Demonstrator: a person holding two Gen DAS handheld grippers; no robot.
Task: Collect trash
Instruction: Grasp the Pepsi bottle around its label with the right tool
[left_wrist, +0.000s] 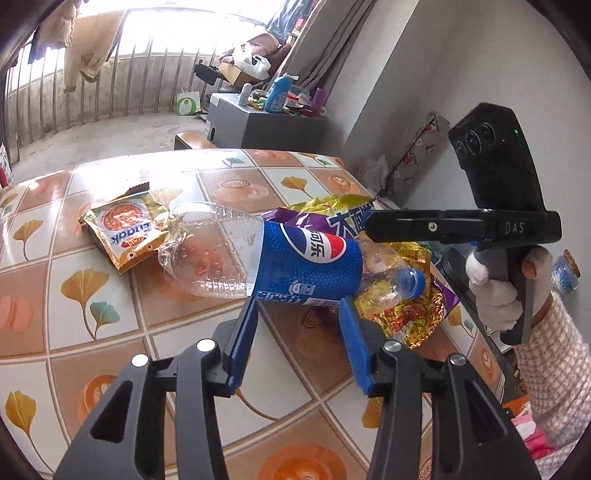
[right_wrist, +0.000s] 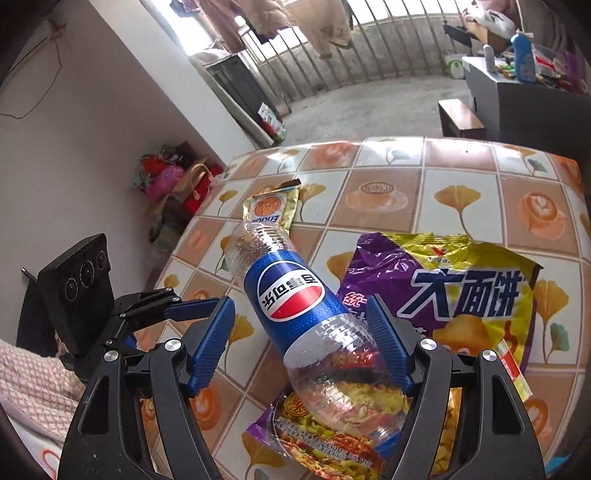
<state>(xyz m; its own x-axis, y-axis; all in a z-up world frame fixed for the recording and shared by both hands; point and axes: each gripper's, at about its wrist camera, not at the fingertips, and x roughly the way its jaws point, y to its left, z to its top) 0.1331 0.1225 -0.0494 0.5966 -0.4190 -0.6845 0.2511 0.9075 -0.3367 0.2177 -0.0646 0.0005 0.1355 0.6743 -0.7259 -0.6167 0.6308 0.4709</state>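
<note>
Left wrist view: the left tool (left_wrist: 298, 306) stands spread, its blue pads just short of an empty Pepsi bottle (left_wrist: 280, 254) lying across the tiled worktop (left_wrist: 110, 332). Beyond the bottle lies an "Enaak" snack packet (left_wrist: 125, 229).

Right wrist view: the right tool (right_wrist: 301, 328) is spread around the bottle's (right_wrist: 295, 295) clear neck end, over a purple-yellow noodle packet (right_wrist: 461, 291) printed "大面饼".

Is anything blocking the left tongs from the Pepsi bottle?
No. The left tongs reach the Pepsi bottle with only bare table below. The purple noodle bag lies under its neck, not in the way.
</note>
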